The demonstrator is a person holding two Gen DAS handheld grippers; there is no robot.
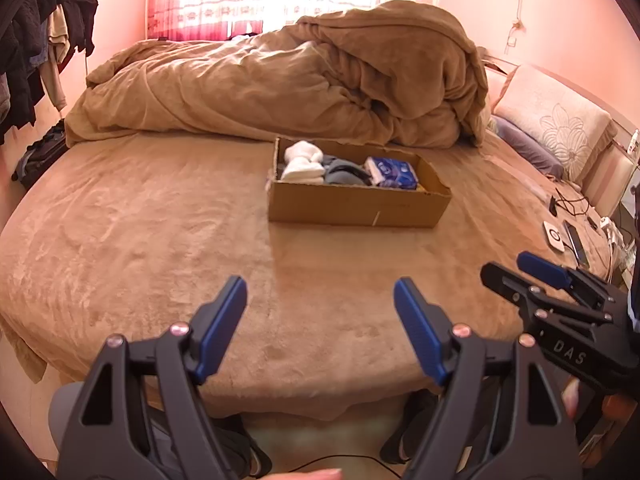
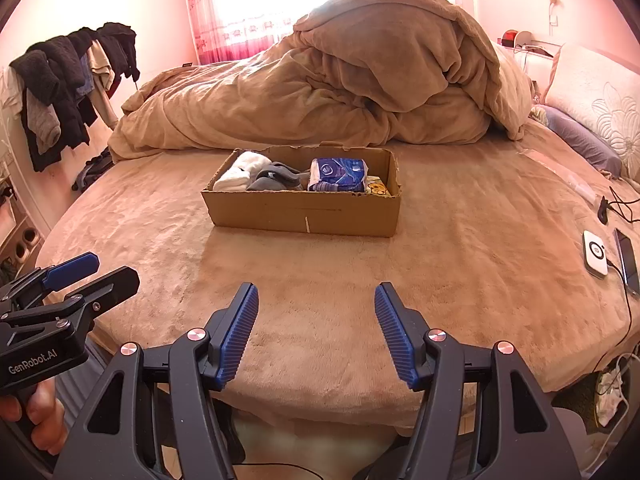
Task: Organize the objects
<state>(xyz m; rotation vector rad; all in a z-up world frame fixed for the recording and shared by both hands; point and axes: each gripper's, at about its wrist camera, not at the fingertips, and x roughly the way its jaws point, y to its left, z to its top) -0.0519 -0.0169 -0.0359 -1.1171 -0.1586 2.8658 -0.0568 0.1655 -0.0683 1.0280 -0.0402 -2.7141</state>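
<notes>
A shallow cardboard box (image 1: 356,208) (image 2: 304,216) sits on the brown bed. It holds white socks (image 1: 304,162) (image 2: 242,174), grey socks (image 1: 344,172) (image 2: 278,178), a blue tissue pack (image 1: 394,172) (image 2: 338,174) and a yellow item (image 2: 378,189) at its right end. My left gripper (image 1: 320,300) is open and empty above the bed's near edge. My right gripper (image 2: 316,304) is open and empty too, to the right of the left one. Each gripper shows in the other's view, the right one (image 1: 516,270) and the left one (image 2: 108,270).
A heaped brown duvet (image 1: 320,76) (image 2: 360,80) lies behind the box. Pillows (image 1: 556,120) lie at the right. A white charger pad (image 2: 596,258), a phone (image 2: 628,264) and cables lie on the bed's right edge. Clothes (image 2: 68,88) hang on a rack at the left.
</notes>
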